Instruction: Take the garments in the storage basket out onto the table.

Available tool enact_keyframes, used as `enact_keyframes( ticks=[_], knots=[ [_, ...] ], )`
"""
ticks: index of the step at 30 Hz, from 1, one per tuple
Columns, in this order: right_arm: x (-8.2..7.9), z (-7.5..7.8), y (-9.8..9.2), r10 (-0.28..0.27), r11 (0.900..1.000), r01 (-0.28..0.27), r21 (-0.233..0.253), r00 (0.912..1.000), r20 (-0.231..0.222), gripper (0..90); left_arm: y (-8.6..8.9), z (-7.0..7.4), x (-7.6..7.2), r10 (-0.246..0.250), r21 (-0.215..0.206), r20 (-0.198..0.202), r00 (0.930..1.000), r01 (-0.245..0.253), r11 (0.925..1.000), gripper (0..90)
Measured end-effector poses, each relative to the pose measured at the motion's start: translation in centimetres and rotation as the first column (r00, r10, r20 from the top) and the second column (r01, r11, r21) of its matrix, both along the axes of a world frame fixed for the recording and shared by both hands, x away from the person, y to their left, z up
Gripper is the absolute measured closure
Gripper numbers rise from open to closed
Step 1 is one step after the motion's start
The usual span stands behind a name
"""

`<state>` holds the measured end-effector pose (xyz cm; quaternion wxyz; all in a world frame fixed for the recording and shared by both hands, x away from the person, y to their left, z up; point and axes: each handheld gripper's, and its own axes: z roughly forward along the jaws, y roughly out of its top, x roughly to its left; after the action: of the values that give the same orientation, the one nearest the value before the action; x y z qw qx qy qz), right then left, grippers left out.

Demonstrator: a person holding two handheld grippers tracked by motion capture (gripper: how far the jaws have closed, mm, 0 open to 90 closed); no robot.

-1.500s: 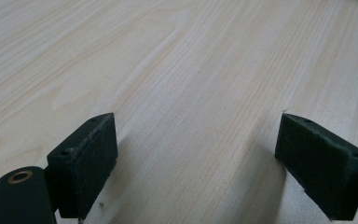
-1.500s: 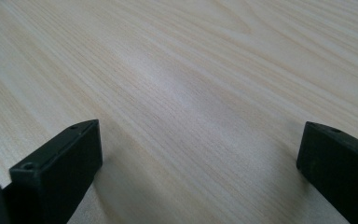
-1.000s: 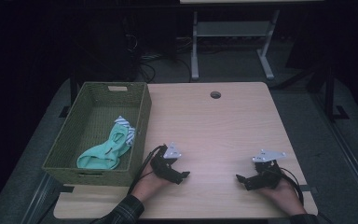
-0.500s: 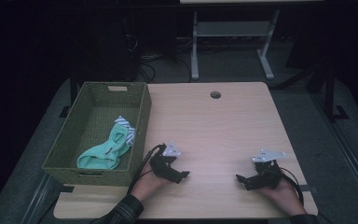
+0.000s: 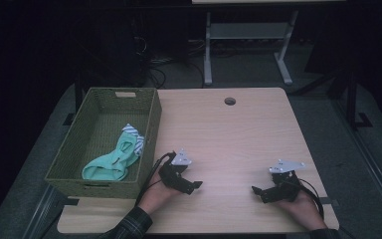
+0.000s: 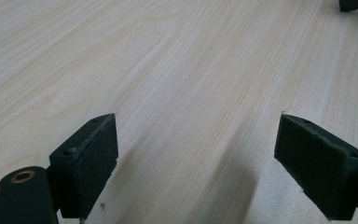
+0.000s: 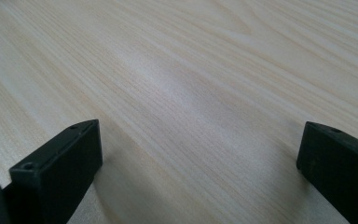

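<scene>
High view had the green cloth (image 5: 110,162) already in the basket (image 5: 69,172); left tongs (image 5: 193,186) and right tongs (image 5: 256,191) rested apart, empty, on the bare worktop (image 5: 229,134), so little seemed left.

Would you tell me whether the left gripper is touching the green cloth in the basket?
Apart: the high view shows the left gripper over bare table, with the basket wall between it and the cloth.
</scene>
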<state>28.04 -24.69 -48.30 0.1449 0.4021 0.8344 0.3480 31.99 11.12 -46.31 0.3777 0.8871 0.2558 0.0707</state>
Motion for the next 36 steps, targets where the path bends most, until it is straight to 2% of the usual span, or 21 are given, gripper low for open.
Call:
enact_keyframes(
  ticks=[20, 21, 25, 26, 36],
  knots=[
    [0.0, 0.0, 0.1, -0.003, 1.0, 0.003, 0.0, 1.0, -0.003, 0.0, 0.0, 0.9, 0.0, -0.005, -0.016, -0.011, 0.9999, 0.005, 0.9999, 13.3],
    [0.0, 0.0, 0.1, -0.003, 1.0, 0.003, 0.0, 1.0, -0.003, 0.0, 0.1, 1.1, 0.1, -0.006, -0.037, -0.036, 0.9993, 0.005, 0.9993, 13.3],
    [0.0, 0.0, 0.1, -0.003, 1.0, 0.003, 0.0, 1.0, -0.003, 0.0, 0.4, 1.4, 0.2, 0.005, -0.07, -0.047, 0.9989, -0.008, 0.9975, 13.4],
    [0.0, 0.0, 0.1, -0.003, 1.0, 0.003, 0.0, 1.0, -0.003, 0.0, 0.5, 1.5, 0.3, 0.008, -0.096, -0.067, 0.9977, -0.014, 0.9953, 13.4],
    [0.0, 0.0, 0.1, -0.003, 1.0, 0.003, 0.0, 1.0, -0.002, 0.0, 0.4, 1.9, 0.4, -0.002, -0.078, -0.047, 0.9989, -0.002, 0.997, 13.4]
  ],
)
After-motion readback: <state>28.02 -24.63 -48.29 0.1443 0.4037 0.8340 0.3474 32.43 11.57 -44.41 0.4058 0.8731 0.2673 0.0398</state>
